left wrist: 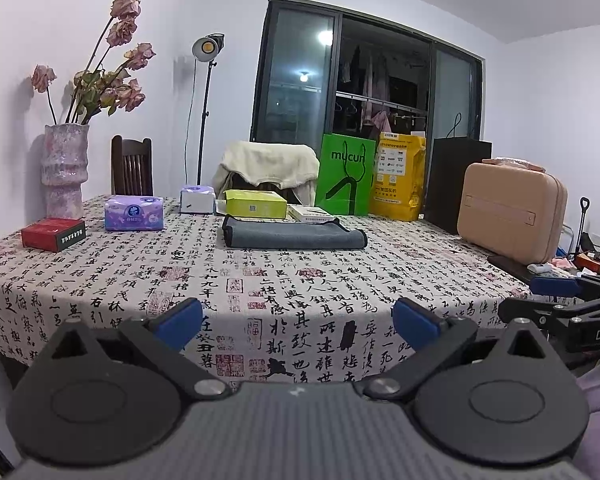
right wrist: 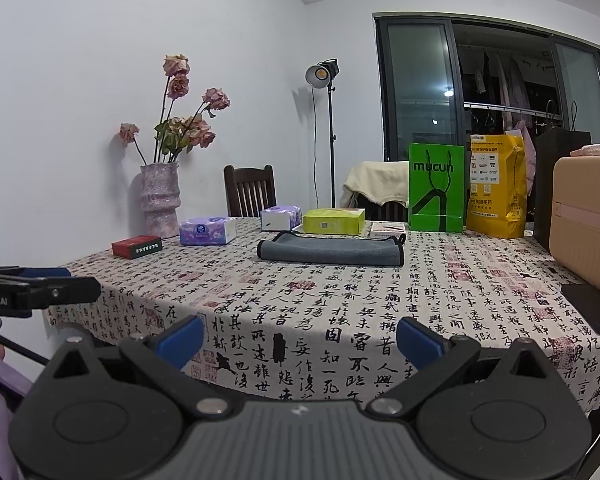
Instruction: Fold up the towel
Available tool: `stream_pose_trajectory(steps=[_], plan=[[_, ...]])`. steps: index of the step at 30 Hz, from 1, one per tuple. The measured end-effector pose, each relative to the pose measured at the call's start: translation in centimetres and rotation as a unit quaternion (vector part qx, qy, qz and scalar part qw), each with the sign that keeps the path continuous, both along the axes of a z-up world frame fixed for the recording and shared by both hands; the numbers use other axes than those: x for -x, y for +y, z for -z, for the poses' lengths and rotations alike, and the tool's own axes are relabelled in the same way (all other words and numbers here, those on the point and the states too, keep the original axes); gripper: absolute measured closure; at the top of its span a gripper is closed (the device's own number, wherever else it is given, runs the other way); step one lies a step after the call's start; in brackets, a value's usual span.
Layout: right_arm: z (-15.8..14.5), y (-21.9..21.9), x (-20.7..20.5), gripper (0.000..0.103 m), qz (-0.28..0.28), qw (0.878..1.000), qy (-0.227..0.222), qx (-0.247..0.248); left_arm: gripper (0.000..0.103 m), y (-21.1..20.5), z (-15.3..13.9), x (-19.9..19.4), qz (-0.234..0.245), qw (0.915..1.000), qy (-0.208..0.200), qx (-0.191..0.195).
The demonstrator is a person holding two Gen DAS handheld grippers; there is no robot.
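A grey towel (left wrist: 292,235) lies folded flat on the far half of the table, and it also shows in the right wrist view (right wrist: 332,252). My left gripper (left wrist: 298,326) is open and empty, held at the table's near edge, well short of the towel. My right gripper (right wrist: 300,342) is open and empty, also at the near edge. The right gripper shows side-on at the right of the left wrist view (left wrist: 556,286). The left gripper shows side-on at the left of the right wrist view (right wrist: 60,280).
The table carries a calligraphy-print cloth (left wrist: 260,288). Along the far side stand a vase of dried roses (left wrist: 66,168), a red box (left wrist: 54,233), tissue packs (left wrist: 134,212), a green box (left wrist: 256,203), a green bag (left wrist: 346,174), a yellow bag (left wrist: 400,176) and a beige case (left wrist: 510,208).
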State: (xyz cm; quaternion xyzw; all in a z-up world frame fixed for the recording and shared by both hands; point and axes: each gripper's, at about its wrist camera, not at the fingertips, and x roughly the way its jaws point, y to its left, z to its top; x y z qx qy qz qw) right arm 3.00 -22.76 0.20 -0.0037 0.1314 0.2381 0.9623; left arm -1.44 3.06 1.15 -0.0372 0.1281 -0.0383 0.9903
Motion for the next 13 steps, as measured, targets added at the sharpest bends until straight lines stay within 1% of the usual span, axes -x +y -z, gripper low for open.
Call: stream_pose_trajectory(steps=[13], plan=[[0.14,0.02,-0.11,0.0,-0.001,1.0,0.0,0.001,0.0,-0.09,-0.07,-0.02,-0.001,1.0,0.003,0.0]])
